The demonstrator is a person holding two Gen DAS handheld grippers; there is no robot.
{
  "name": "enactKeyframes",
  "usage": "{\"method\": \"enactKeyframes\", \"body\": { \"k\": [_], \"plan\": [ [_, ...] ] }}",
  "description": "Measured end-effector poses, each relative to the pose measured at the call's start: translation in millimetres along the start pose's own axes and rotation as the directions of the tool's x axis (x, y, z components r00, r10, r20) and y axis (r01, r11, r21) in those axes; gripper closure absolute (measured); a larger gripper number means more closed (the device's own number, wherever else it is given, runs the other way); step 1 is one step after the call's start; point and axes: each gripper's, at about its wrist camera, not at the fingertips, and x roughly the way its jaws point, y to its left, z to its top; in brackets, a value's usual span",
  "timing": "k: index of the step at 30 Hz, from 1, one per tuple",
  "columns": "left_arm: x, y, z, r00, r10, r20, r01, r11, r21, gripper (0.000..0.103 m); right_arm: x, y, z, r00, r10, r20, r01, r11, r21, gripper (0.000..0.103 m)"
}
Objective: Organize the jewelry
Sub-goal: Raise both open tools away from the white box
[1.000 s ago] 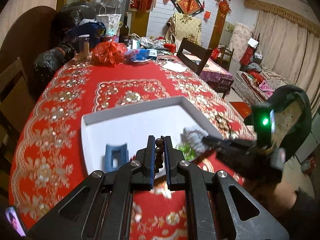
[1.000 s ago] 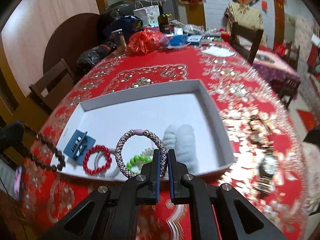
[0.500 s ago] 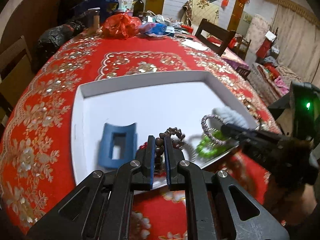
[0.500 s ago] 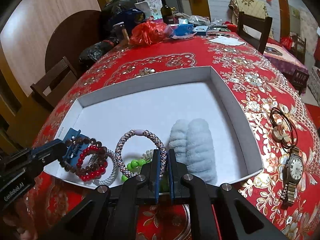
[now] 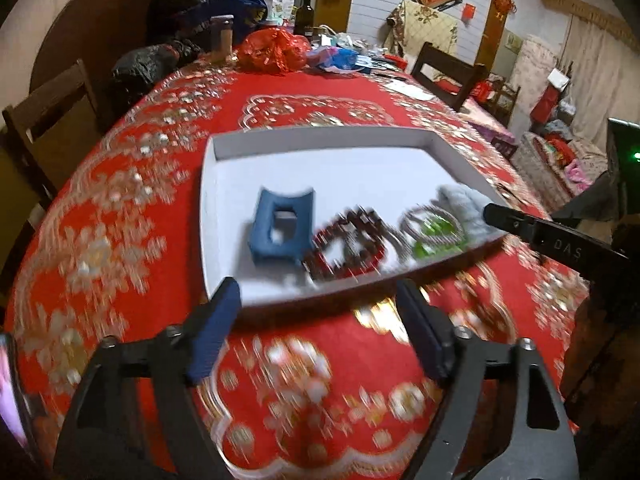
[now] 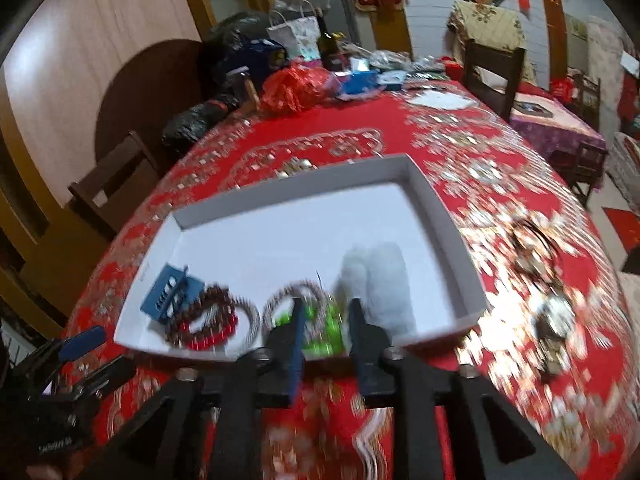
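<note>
A white tray [image 5: 320, 136] [image 6: 440, 216] on the red cloth holds a blue hair clip [image 5: 280, 224] [image 6: 170, 292]. It also holds a dark bead bracelet [image 5: 348, 244] on a red one [image 6: 208, 326], a braided bracelet [image 5: 432, 216] [image 6: 280, 300], green beads [image 6: 320, 322] and a fluffy pale band [image 6: 376, 276]. My left gripper [image 5: 316, 292] hangs at the tray's near rim, jaws opening wide, nothing between them. My right gripper [image 6: 327, 306] is opening too. The green beads lie in the tray between its fingers, untouched. The right gripper's black finger [image 5: 520, 225] reaches in from the right.
A watch [image 6: 554, 328] and a dark cord necklace [image 6: 532, 248] lie on the cloth right of the tray. Bags, a bottle [image 6: 328, 48] and a red plastic bag [image 5: 276, 50] crowd the table's far end. Wooden chairs [image 6: 116, 188] stand alongside.
The left gripper sank to the tray's near edge, let go of the dark bead bracelet and opened wide. The right gripper released the braided bracelet, which lies in the tray.
</note>
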Motion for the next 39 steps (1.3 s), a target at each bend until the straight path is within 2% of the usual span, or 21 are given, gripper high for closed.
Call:
{"method": "enactKeyframes", "body": {
  "k": [1,4,7,9,11,13,15,16,19,22,28,39],
  "plan": [
    [-2.3,-1.9,-6.8,1.0,-0.007,-0.019,0.007,1.0,0.001,0.019,-5.7,0.1,-5.3,1.0,-0.011,-0.009,0.011,1.0,0.011,0.053],
    [-6.7,-16.9,-29.5,0.996,0.041,-0.084,-0.035,0.997,0.073,0.011,-32.2,2.7,-29.5,1.0,-0.024,-0.017,0.025,0.999,0.045,0.037],
    [-21.8,-29.5,-45.6,0.995,0.103,-0.013,-0.1,0.985,0.142,0.011,-57.0,6.4,-49.3,0.999,-0.032,0.002,0.032,0.999,0.037,0.025],
    [-36.1,-38.2,-52.9,0.99,0.132,0.052,-0.14,0.971,0.191,0.011,-71.8,8.6,-60.3,0.998,-0.059,0.028,0.058,0.998,0.036,0.021],
    [-49.3,-44.6,-55.2,0.982,0.163,0.1,-0.181,0.958,0.22,0.011,-80.5,9.3,-67.6,0.996,-0.074,0.048,0.072,0.997,0.039,0.021],
    [-55.8,-46.4,-51.2,0.973,0.2,0.116,-0.22,0.954,0.203,0.011,-82.2,10.9,-70.6,0.995,-0.081,0.056,0.079,0.996,0.031,0.021],
    [-54.2,-42.5,-46.1,0.979,0.187,0.082,-0.199,0.966,0.167,0.011,-77.2,12.7,-70.7,0.995,-0.085,0.046,0.084,0.996,0.014,0.021],
    [-51.5,-38.7,-43.4,0.988,0.148,0.044,-0.153,0.979,0.138,0.011,-73.4,13.3,-70.8,0.995,-0.089,0.039,0.089,0.996,0.008,0.021],
    [-47.1,-30.5,-41.0,0.994,0.109,0.002,-0.109,0.991,0.08,0.011,-69.2,14.4,-71.8,0.995,-0.099,0.031,0.1,0.995,-0.006,0.021],
    [-48.3,-34.2,-45.2,0.993,0.116,-0.006,-0.115,0.99,0.082,0.011,-67.5,13.6,-72.8,0.994,-0.107,0.027,0.108,0.994,-0.009,0.021],
    [-48.0,-41.7,-45.4,0.998,0.061,-0.023,-0.059,0.994,0.095,0.011,-64.0,11.4,-72.7,0.993,-0.114,0.019,0.114,0.993,0.0,0.021],
    [-44.1,-36.8,-44.4,0.997,0.062,-0.038,-0.059,0.995,0.077,0.011,-61.1,13.6,-74.1,0.993,-0.115,0.009,0.115,0.993,-0.014,0.021]
  ]
}}
